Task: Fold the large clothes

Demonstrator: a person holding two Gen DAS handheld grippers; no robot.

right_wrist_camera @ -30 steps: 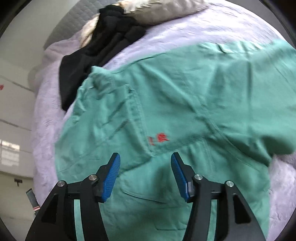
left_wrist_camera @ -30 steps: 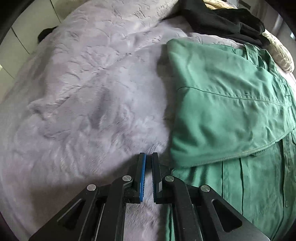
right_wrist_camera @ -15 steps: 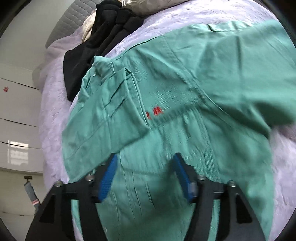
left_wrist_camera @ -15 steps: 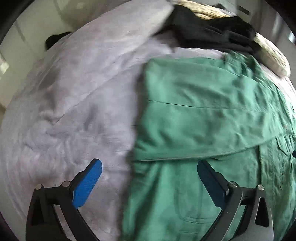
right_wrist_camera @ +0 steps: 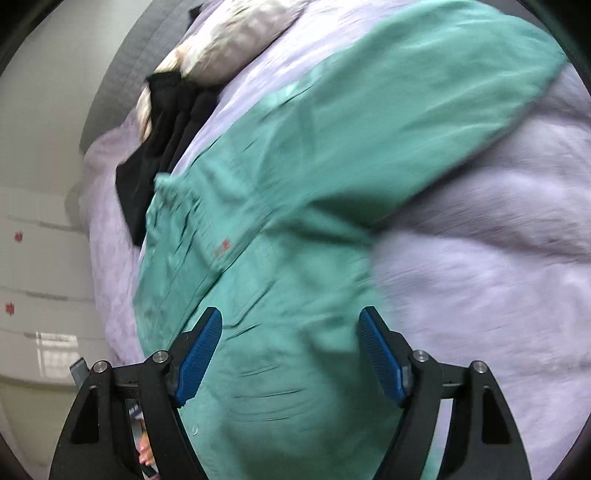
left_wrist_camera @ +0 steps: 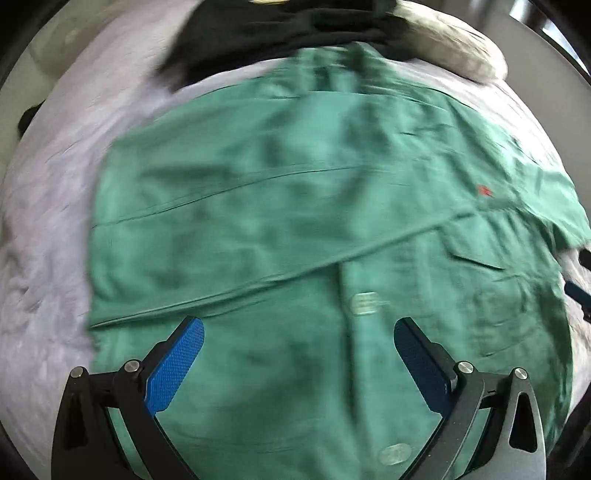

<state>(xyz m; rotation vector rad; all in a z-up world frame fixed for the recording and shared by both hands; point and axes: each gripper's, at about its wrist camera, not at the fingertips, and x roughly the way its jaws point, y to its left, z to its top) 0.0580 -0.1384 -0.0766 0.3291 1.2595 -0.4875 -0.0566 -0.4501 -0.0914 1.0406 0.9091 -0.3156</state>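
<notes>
A large green shirt [left_wrist_camera: 295,206] lies spread on a lilac-grey bedspread [left_wrist_camera: 48,206], one sleeve folded across its chest. Its other sleeve [right_wrist_camera: 424,110] stretches out to the upper right in the right wrist view. A small red mark [left_wrist_camera: 483,190] sits near a chest pocket. My left gripper [left_wrist_camera: 299,354] hangs wide open above the shirt's lower front, nothing between its blue pads. My right gripper [right_wrist_camera: 291,350] hovers over the shirt's right edge, its jaws opening, with no cloth pinched between them.
A heap of black clothes [left_wrist_camera: 280,33] and a pale pillow [left_wrist_camera: 454,55] lie at the head of the bed. White cupboard fronts [right_wrist_camera: 33,236] stand beside the bed. Bare bedspread [right_wrist_camera: 498,258] lies right of the shirt.
The left gripper went from shut to wide open and swung from the bedspread over onto the shirt. The right gripper spread wider and slid toward the shirt's right edge. Both views are motion-blurred.
</notes>
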